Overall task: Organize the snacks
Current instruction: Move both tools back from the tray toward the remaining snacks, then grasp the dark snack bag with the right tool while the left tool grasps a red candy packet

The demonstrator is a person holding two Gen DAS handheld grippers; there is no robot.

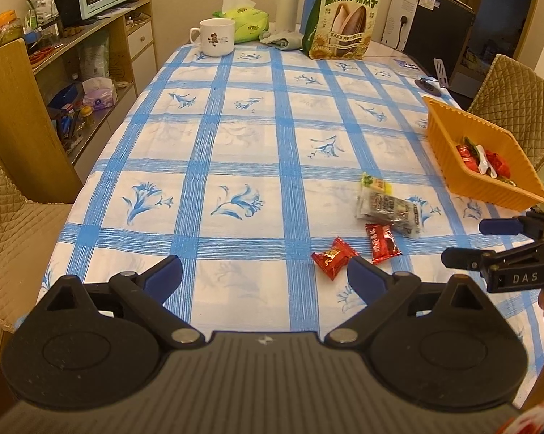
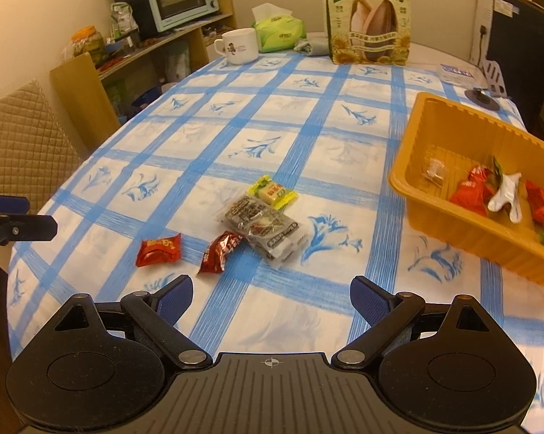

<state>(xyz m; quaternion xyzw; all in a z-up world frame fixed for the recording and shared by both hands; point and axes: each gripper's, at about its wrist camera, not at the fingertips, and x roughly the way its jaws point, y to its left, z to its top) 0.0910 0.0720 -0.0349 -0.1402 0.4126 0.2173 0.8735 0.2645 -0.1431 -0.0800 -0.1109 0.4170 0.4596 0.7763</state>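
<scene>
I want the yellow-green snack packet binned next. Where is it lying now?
The yellow-green packet lies on the tablecloth at the far end of the loose pile, against the grey-black packet, left of the orange tray in the right wrist view.

Desk (image 2: 308,325) under blue-checked floral cloth, four loose snack packets (image 2: 261,224) near the front, orange tray (image 2: 453,224) at right, mug (image 2: 239,46), tissue pack (image 2: 279,34), sunflower-seed bag (image 2: 369,18) at far end.
</scene>
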